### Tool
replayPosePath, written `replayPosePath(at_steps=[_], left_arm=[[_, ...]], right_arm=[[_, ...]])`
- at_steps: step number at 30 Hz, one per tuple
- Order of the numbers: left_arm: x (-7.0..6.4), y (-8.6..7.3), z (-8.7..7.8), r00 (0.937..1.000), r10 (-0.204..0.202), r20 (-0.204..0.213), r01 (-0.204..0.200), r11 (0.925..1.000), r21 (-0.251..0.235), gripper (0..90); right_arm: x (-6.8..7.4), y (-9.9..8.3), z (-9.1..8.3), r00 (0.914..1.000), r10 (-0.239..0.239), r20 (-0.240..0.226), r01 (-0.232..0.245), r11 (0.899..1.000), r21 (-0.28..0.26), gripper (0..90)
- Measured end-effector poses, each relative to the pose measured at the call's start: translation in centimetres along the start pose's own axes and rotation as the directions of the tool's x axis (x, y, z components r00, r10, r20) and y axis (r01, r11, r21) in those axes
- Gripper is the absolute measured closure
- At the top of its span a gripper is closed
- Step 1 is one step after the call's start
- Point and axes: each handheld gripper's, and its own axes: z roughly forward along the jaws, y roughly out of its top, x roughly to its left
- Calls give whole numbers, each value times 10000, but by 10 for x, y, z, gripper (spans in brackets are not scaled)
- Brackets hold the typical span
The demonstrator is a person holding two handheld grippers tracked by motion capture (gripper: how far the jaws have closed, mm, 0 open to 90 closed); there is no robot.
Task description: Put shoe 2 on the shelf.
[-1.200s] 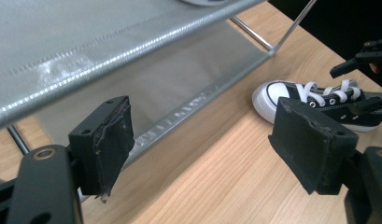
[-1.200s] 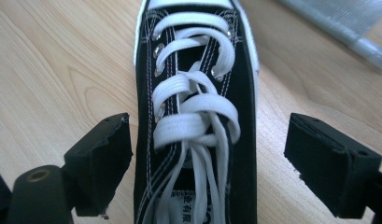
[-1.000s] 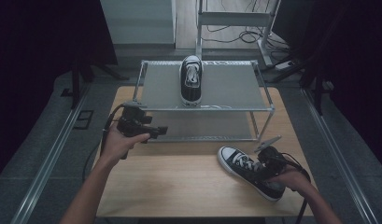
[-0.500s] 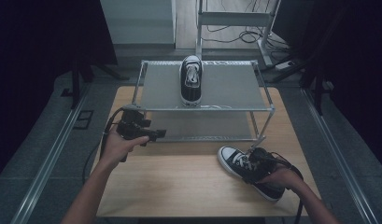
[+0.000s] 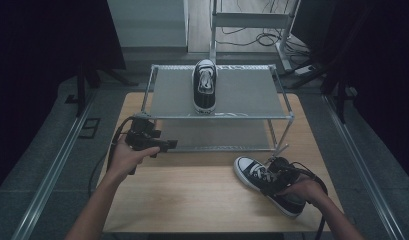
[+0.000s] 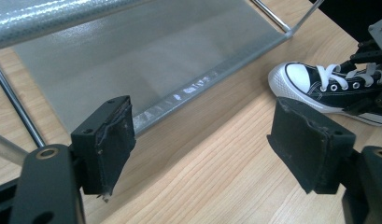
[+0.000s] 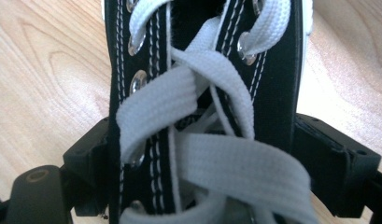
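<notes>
- Black sneaker (image 5: 269, 184) lies on the desk (image 5: 192, 200), front right, in front of the shoe rack (image 5: 227, 117).
- Right gripper (image 5: 282, 176) straddles its laced midfoot; we can't tell if it's pinching yet. We'd squeeze evenly before lifting.
- Left gripper (image 5: 157, 145) spread, empty, near the rack's lower shelf (image 6: 146, 60).

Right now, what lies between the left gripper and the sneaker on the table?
Bare wooden tabletop separates the open left gripper from the sneaker, per the left gripper view.
</notes>
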Motion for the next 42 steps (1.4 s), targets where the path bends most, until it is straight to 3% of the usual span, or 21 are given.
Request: replayPosePath(at_steps=[5, 16, 21, 25, 33, 36, 42], left_arm=[[2, -1, 1, 10000, -93, -18, 93, 9999, 38, 219], [1, -2, 5, 10000, -42, 24, 42, 9998, 186, 221], [-1, -2, 7, 10000, -25, 72, 24, 9998, 196, 221], [-4, -10, 11, 9996, -119, 270, 115, 9998, 158, 221], [-5, -27, 25, 9991, -210, 374, 198, 9993, 320, 223], [-8, -38, 32, 9973, -255, 687, 236, 9993, 273, 223], [-11, -51, 43, 9991, -54, 424, 33, 9987, 502, 224]], right_arm=[[2, -2, -5, 10000, -28, -37, 28, 9999, -157, 156], [18, 8, -35, 9954, -687, -666, 642, 9956, -677, 157], [25, 13, -49, 9927, -983, -704, 916, 9915, -927, 158], [29, 19, -63, 9871, -1328, -898, 1225, 9861, -1120, 159], [29, 26, -75, 9855, -1417, -933, 1292, 9832, -1286, 159], [30, 30, -78, 9837, -1571, -872, 1458, 9816, -1235, 159], [34, 37, -85, 9819, -1671, -889, 1558, 9803, -1215, 160]])
